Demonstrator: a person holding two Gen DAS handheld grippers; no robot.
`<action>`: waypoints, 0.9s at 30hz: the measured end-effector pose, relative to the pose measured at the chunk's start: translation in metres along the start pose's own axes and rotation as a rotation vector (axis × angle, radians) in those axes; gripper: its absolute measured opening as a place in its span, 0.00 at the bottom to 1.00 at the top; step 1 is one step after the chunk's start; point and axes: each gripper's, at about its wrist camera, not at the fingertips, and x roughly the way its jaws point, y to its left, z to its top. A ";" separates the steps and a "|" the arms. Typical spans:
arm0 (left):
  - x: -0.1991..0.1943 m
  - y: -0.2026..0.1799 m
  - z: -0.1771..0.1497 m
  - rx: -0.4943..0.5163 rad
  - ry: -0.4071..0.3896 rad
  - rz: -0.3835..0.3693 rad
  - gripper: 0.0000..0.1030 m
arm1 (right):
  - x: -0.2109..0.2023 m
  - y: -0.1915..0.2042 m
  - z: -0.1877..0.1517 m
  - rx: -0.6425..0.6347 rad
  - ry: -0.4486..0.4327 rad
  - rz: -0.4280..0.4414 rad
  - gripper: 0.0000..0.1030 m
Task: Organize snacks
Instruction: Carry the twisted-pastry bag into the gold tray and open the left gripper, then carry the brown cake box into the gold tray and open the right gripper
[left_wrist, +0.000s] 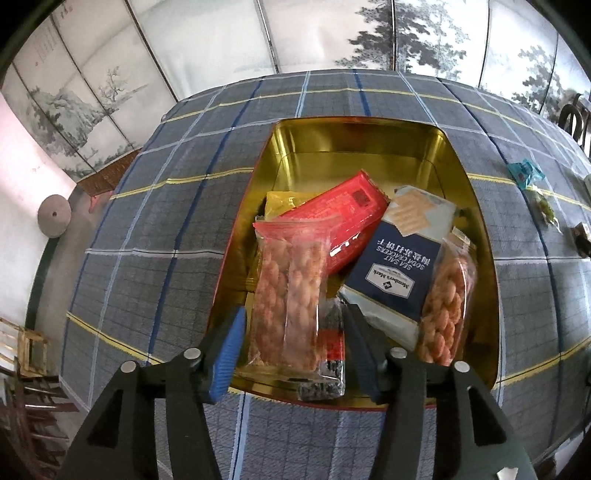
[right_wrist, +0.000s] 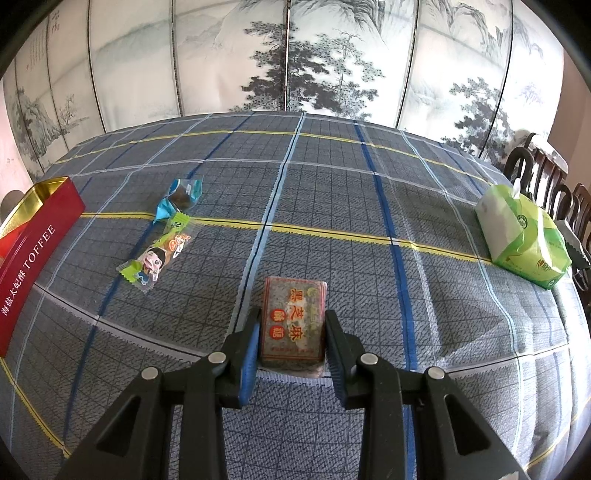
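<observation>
Tin (left_wrist: 461, 177) holds the snacks; left gripper (left_wrist: 295, 354) hangs with jaws apart around a twist-biscuit pack (left_wrist: 288, 295). Right gripper (right_wrist: 291, 343) clamps the sesame bar (right_wrist: 293, 325) on the worktop (right_wrist: 369, 258): lift straight, then carry to the tin.

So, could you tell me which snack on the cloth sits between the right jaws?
The dark sesame bar; the blue candy and green candy lie apart.
</observation>
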 end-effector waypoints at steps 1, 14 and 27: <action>-0.001 0.000 0.000 0.002 -0.004 0.002 0.53 | 0.000 0.000 0.000 0.000 0.000 -0.001 0.32; -0.015 -0.003 -0.003 0.013 -0.038 0.018 0.63 | -0.001 0.000 0.000 -0.004 0.000 -0.004 0.31; -0.037 0.006 -0.011 -0.061 -0.074 0.016 0.74 | -0.002 0.001 0.000 0.003 -0.001 -0.013 0.31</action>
